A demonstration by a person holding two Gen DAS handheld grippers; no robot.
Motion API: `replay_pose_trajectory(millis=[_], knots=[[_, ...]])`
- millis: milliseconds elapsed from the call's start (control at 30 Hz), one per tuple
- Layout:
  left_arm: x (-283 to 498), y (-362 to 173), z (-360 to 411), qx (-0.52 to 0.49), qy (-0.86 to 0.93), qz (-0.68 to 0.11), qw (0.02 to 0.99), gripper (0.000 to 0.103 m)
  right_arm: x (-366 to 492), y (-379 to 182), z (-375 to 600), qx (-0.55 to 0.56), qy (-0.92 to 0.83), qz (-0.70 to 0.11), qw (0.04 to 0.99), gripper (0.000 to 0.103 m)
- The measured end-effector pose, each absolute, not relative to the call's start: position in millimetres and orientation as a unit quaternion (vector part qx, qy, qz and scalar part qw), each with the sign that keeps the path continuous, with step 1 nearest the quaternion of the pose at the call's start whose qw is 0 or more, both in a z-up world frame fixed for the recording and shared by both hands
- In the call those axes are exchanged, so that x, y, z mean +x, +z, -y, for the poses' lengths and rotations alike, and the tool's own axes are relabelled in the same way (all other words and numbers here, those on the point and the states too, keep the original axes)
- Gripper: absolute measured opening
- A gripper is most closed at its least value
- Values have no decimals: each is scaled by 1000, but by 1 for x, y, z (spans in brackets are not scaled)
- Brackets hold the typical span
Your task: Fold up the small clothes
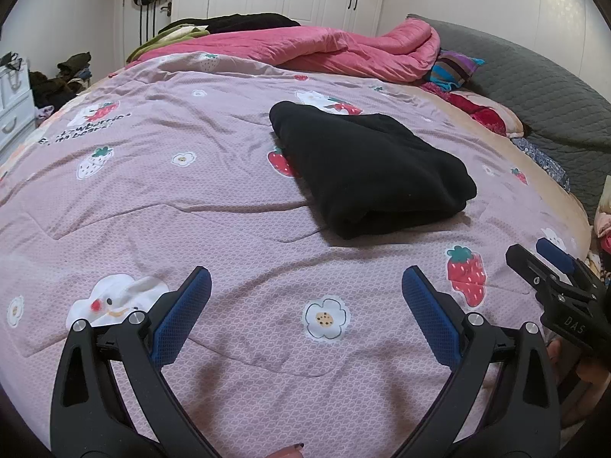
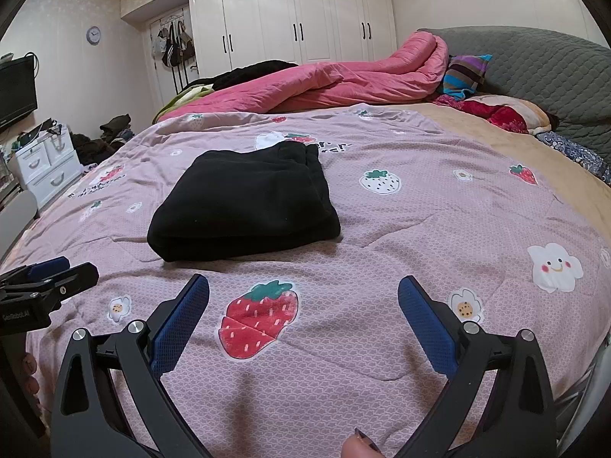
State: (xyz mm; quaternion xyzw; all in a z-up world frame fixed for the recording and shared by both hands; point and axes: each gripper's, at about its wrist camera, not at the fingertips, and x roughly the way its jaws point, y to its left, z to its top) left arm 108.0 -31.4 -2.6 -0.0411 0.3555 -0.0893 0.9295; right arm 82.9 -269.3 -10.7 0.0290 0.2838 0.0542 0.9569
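Folding looks pretty much done: black garment (image 1: 366, 171) is stacked in a neat bundle mid-bed on the pink quilt (image 1: 191, 198). Left gripper (image 1: 305, 286) and right gripper (image 2: 303, 294) are held near, fingers spread, nothing gripped.

A soft black fleece garment (image 1: 366, 168), folded into a thick rectangular bundle, lies flat mid-bed on the strawberry-print quilt (image 1: 191, 198).

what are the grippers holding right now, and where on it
Nothing. The left gripper and right gripper are both open over the quilt, short of the folded black garment, which lies untouched.
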Motion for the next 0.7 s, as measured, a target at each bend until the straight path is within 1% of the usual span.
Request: replay_pose_trajectory(millis=[700], knots=[[106, 1, 35, -26, -91, -354, 931, 94, 78, -6, 276, 34, 47, -274, 960, 99]])
